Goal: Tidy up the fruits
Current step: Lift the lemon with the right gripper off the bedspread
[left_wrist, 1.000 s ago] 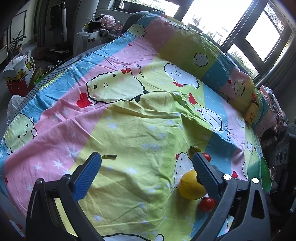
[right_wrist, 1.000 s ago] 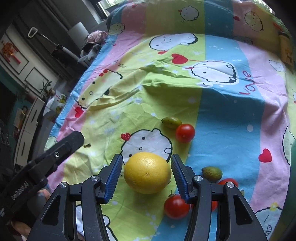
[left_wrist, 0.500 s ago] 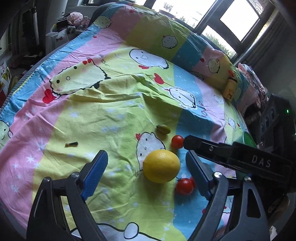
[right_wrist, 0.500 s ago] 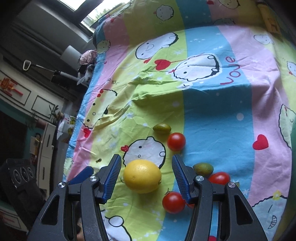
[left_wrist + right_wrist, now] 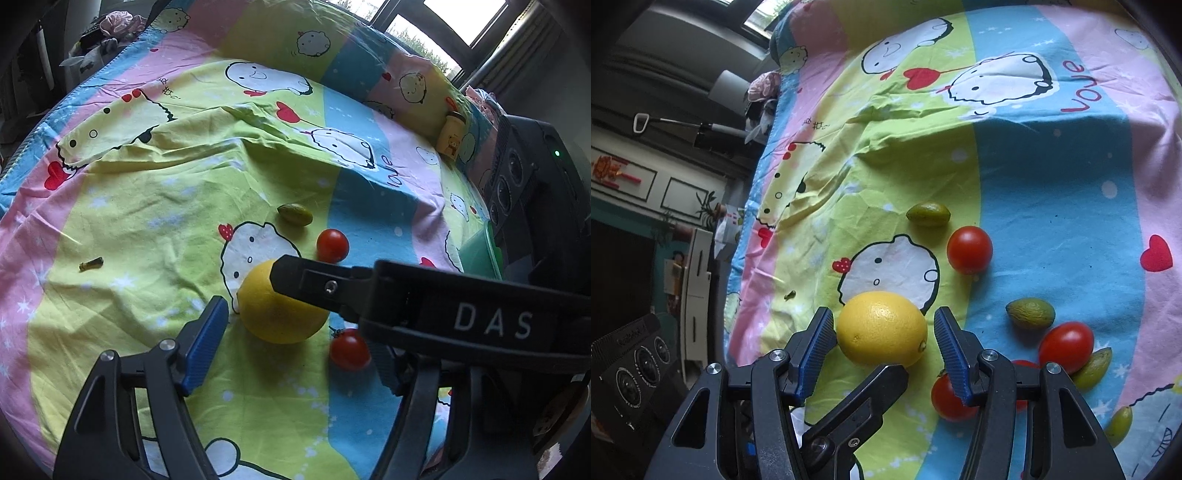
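Lemon [image 5: 881, 328] between right gripper [image 5: 884, 345] pads, untouched

Yellow lemon [image 5: 882, 328] between right tongs [image 5: 884, 345], pads just apart, tomatoes beside on cartoon bedsheet [image 5: 1052, 177]

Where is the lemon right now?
The lemon lies on the bedsheet, low centre in the right wrist view, between the right gripper fingers, just below the white cartoon print.
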Available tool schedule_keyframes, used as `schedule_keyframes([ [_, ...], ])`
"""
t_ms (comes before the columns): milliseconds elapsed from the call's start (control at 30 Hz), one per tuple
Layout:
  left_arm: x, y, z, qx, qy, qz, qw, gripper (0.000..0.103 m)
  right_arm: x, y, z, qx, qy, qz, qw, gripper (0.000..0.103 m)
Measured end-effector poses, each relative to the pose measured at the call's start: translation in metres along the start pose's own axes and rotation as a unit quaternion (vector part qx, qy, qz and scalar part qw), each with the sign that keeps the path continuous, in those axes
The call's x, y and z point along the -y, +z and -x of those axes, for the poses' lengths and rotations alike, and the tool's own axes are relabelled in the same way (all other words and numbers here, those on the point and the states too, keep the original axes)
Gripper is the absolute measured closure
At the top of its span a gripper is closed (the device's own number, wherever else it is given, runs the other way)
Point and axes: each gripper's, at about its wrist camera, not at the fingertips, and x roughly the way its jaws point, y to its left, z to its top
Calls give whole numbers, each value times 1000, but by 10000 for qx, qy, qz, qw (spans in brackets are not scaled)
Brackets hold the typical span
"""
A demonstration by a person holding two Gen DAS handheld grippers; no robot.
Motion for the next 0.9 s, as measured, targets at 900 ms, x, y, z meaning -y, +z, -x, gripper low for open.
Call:
schedule_keyframes([
  [900,-3,0,-15,-180,119,29,9998,44,-6,-1,-12,-194,10,268,9995,45],
])
